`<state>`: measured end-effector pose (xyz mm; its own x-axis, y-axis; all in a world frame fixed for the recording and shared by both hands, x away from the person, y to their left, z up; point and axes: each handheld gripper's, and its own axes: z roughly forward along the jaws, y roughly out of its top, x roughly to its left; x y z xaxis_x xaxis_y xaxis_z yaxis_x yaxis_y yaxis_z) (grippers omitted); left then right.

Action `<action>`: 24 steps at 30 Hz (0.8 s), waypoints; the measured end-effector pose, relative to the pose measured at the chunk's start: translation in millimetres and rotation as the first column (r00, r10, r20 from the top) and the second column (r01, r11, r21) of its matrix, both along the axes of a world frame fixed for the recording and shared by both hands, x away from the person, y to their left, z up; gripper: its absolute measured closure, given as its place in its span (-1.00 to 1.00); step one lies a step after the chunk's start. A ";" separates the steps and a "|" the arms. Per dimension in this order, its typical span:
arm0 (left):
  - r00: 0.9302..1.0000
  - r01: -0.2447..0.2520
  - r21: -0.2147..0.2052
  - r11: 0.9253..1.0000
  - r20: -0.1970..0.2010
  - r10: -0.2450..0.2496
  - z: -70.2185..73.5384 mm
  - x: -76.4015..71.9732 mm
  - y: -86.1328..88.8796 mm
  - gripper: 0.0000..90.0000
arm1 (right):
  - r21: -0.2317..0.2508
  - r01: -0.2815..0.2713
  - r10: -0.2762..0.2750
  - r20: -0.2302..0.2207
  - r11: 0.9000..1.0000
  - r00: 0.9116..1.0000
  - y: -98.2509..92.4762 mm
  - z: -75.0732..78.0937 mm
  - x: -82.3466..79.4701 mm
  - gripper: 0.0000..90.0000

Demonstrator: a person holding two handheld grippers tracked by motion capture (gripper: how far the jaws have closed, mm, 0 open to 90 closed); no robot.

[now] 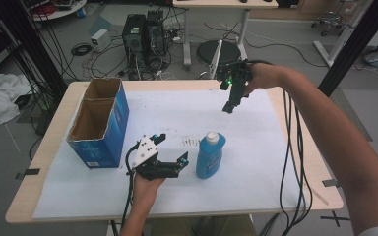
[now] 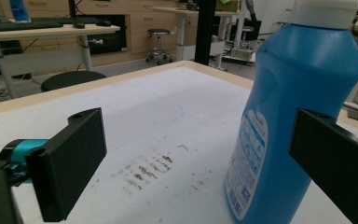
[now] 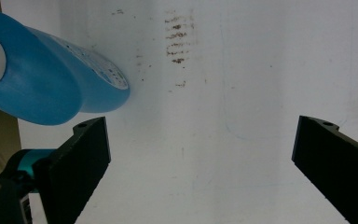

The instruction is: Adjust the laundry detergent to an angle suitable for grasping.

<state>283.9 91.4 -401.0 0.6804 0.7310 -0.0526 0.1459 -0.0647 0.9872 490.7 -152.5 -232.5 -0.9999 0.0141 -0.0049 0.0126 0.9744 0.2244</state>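
Open blue cardboard box (image 1: 101, 125) stands at table's (image 1: 49, 147) left on white sheet (image 1: 256, 137) w/ brown smudges (image 1: 191, 142).

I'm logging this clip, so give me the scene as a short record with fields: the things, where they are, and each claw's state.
bottle: blue, white cap, upright on the table
box: blue carton, open top, at the table's left
left claw: open, low beside the bottle, not touching it
right claw: open, raised over the far side, pointing down
table: white sheet with brown smudges near the bottle
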 end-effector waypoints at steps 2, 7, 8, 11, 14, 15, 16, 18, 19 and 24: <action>1.000 -0.009 0.009 1.000 0.004 0.009 -0.7 -4.8 -4.7 -0.90 | 0.000 0.000 0.000 0.000 1.000 1.000 -0.2 0.3 -0.3 -0.93; 1.000 -0.013 0.023 1.000 0.024 0.012 1.6 -14.0 -17.0 -0.90 | 0.000 0.005 -0.005 0.001 1.000 1.000 -0.8 1.1 -1.2 -0.93; 1.000 -0.012 0.018 1.000 0.024 0.012 1.9 -15.5 -19.3 -0.90 | 0.000 0.002 -0.002 0.001 1.000 1.000 -1.0 1.3 -1.0 -0.93; 0.999 -0.016 0.007 1.000 0.028 0.016 2.5 -20.8 -26.3 -0.90 | 0.004 0.000 0.000 0.004 1.000 1.000 -1.0 1.5 -1.6 -0.93; 1.000 -0.015 0.015 1.000 0.023 0.015 2.6 -24.7 -33.3 -0.90 | 0.004 0.001 -0.001 0.006 1.000 1.000 -1.1 2.2 -2.3 -0.93; 0.999 -0.022 0.024 0.999 0.026 0.022 2.4 -26.1 -35.5 -0.90 | 0.005 0.003 -0.003 0.008 1.000 1.000 -1.2 2.4 -2.9 -0.93; 0.999 -0.027 0.030 0.999 0.025 0.026 2.2 -27.2 -37.5 -0.90 | 0.004 0.002 -0.002 0.009 1.000 1.000 -1.1 2.5 -3.2 -0.93; 0.999 -0.033 0.032 0.999 0.023 0.032 1.6 -29.3 -40.6 -0.90 | 0.003 0.001 -0.001 0.009 1.000 1.000 -0.6 2.8 -4.3 -0.93; 0.999 -0.035 0.035 0.999 0.023 0.034 1.5 -30.5 -42.0 -0.90 | 0.002 -0.003 0.003 0.010 1.000 1.000 0.0 2.8 -4.6 -0.93; 1.000 -0.028 0.029 0.999 0.015 0.028 -0.8 -38.7 -53.4 -0.90 | 0.006 -0.006 0.006 0.006 1.000 1.000 2.9 2.4 -5.2 -0.93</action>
<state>245.2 38.0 -401.8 0.6603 0.7507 -0.0211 0.1336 -0.0898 0.9870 485.5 -149.6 -230.1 -0.9999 0.0083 -0.0110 0.0055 0.9731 0.2302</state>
